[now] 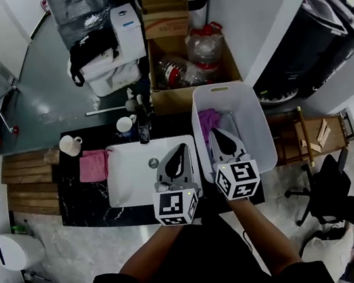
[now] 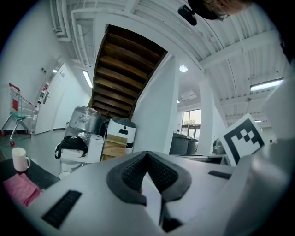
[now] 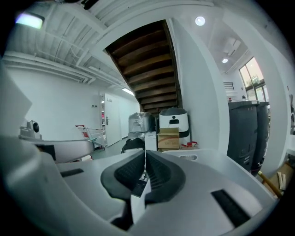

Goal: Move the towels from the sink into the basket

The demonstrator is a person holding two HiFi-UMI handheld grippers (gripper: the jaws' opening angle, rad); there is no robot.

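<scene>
A white basket [image 1: 261, 132] stands right of the white sink [image 1: 133, 178] in the black counter. A purple towel [image 1: 208, 120] lies inside the basket. A pink towel [image 1: 93, 165] lies on the counter left of the sink, also seen in the left gripper view as a pink towel [image 2: 20, 188]. No towel shows in the sink bowl. My left gripper [image 1: 179, 148] hangs over the sink's right edge, jaws shut and empty [image 2: 146, 154]. My right gripper [image 1: 217, 131] hovers above the basket, shut with nothing in it [image 3: 144, 154]; the basket rim [image 3: 193, 157] lies just beyond it.
A white mug [image 1: 70, 145] stands by the pink towel, another cup [image 1: 124, 124] and the faucet [image 1: 143, 128] behind the sink. A cardboard box of plastic bottles [image 1: 190, 59] sits beyond the basket. An office chair [image 1: 335, 195] is at the right.
</scene>
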